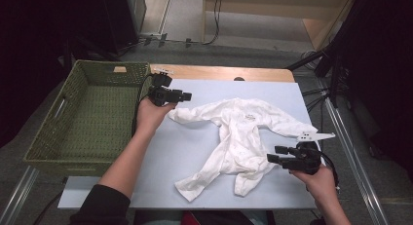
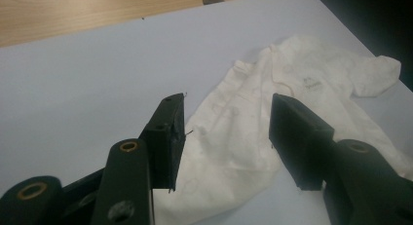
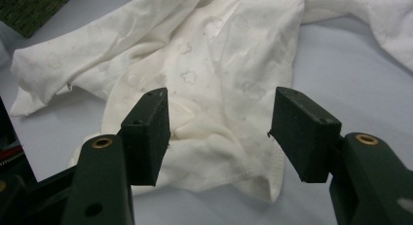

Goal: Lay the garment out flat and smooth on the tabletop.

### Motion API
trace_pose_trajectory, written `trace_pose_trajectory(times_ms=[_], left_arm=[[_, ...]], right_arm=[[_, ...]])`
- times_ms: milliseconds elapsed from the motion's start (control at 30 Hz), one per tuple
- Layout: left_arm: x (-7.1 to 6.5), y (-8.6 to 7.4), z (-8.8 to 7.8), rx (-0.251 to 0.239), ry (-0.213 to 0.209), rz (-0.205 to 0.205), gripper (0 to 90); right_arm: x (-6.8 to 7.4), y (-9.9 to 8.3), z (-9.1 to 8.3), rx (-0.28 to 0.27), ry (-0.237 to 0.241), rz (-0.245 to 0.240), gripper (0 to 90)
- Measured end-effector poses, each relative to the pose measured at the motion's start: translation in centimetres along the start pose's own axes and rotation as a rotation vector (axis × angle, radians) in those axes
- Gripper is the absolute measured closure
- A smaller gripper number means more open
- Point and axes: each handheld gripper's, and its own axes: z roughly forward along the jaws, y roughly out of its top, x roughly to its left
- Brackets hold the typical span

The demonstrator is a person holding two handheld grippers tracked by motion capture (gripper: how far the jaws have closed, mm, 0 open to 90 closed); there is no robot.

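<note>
On the pale blue worktop (image 1: 160, 157) beside a green basket (image 1: 87, 118), the white baby suit (image 1: 238, 137) lies spread, both tools, left (image 1: 186, 96) and right (image 1: 271, 158), gaping and empty, so next likely comes gripping its edges to fold.

High view looks down overhead; both gripper views close, sharing the white romper (image 1: 241, 137).

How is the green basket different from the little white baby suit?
The basket is green, woven and stiff, with upright walls; the baby suit is white, soft and crumpled flat. The basket holds nothing; the baby suit lies spread with sleeves and legs out. The basket sits left of the pale blue mat; the baby suit lies on it.
</note>
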Motion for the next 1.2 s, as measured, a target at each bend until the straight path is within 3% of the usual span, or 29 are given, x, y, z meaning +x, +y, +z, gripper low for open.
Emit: trace_pose_trajectory(times_ms=[567,667,767,1200], left_arm=[[-0.1,-0.4,3.0,0.014,-0.067,0.016,45.3],[-0.1,-0.6,3.9,0.034,-0.09,0.026,43.2],[0.1,-0.9,4.7,0.064,-0.082,0.041,43.2],[1.3,-1.4,6.6,0.074,-0.063,0.067,44.0]], right_arm=[[-3.1,3.4,0.8,-0.034,-0.007,-0.013,37.0],[-3.7,3.9,1.0,-0.035,-0.016,-0.02,36.9],[-4.5,4.4,1.1,-0.042,-0.025,-0.014,36.9],[-6.9,5.2,1.7,-0.013,-0.047,0.001,36.9]])
